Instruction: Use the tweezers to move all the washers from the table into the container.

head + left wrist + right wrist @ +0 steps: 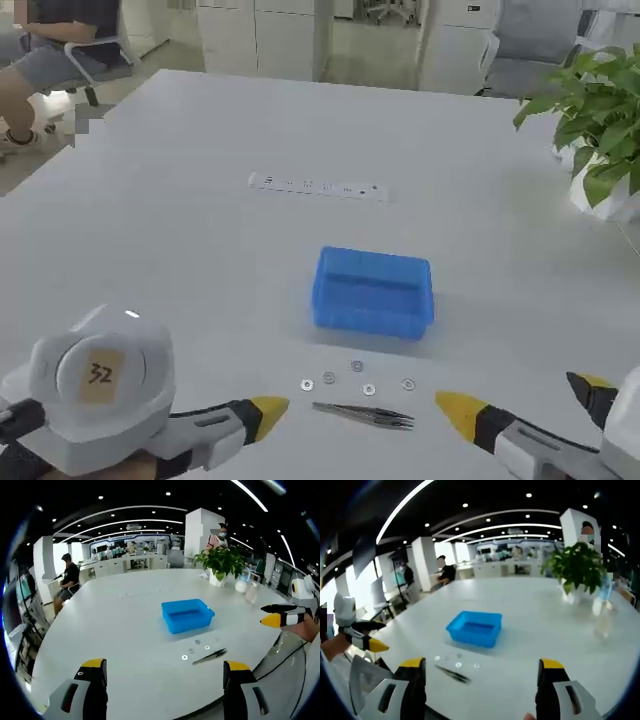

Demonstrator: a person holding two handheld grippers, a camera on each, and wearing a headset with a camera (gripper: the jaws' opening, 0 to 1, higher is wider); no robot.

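Left tongs (164,665) and right tongs (481,663) both gape empty; tweezers (362,413) lie crosswise between them, neither clearly nearer.

Table (180,230): a big pale grey-white top, smooth and bare over most of its spread.
Container (370,312): a blue open tub stood near the middle of the table, its long side facing the near edge.
Washers (357,367): five small silver rings lay loose on the top, just in front of the container, each apart from the others.
Tweezers (365,413): lay flat, nearer than the washers and close beside them, touching none.
Power strip (317,187): white, lay flat beyond the container, well apart from it.
Potted plant (590,115): stood at the far right edge, leafy, in a white pot.
Bottle (242,584): small and pale, stood just beside the plant.
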